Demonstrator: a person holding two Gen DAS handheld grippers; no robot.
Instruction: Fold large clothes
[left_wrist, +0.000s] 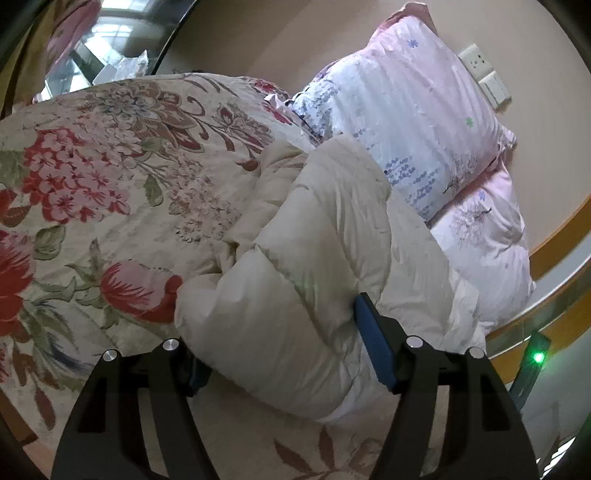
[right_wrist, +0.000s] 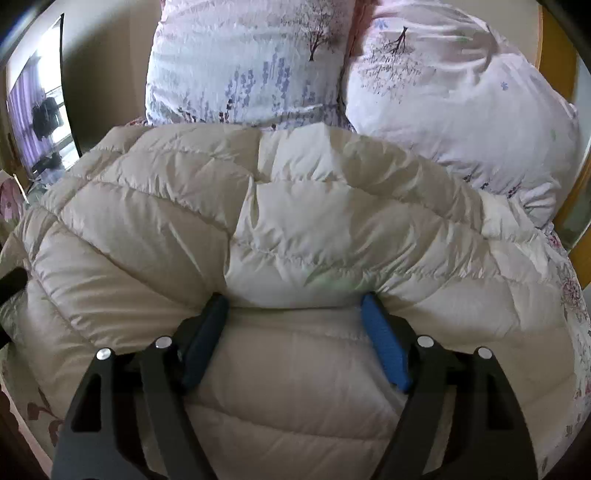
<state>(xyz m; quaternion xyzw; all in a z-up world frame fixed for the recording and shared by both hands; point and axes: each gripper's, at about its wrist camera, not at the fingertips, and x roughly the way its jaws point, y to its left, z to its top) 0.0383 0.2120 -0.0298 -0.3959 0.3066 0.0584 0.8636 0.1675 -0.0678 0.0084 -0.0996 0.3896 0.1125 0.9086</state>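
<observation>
Cream puffer jacket (right_wrist: 295, 229) lies bunched on the floral bedspread (left_wrist: 92, 184), just in front of the two pillows (right_wrist: 461, 110). Left gripper (left_wrist: 284, 347): jaws wide apart w/ a fat roll of jacket between them; right blue pad (left_wrist: 373, 343) touches the fabric, left pad mostly hidden, so can't tell if it's truly clamped. Right gripper (right_wrist: 291, 332): also wide, both pads pressed into a puffy quilted bulge, more straddling than pinching. Risks, imo: slick shell + springy fill could squirt out of such loose grips on lifting; uneven pull btwn sides could skew the fold; jacket could shove into pillows
</observation>
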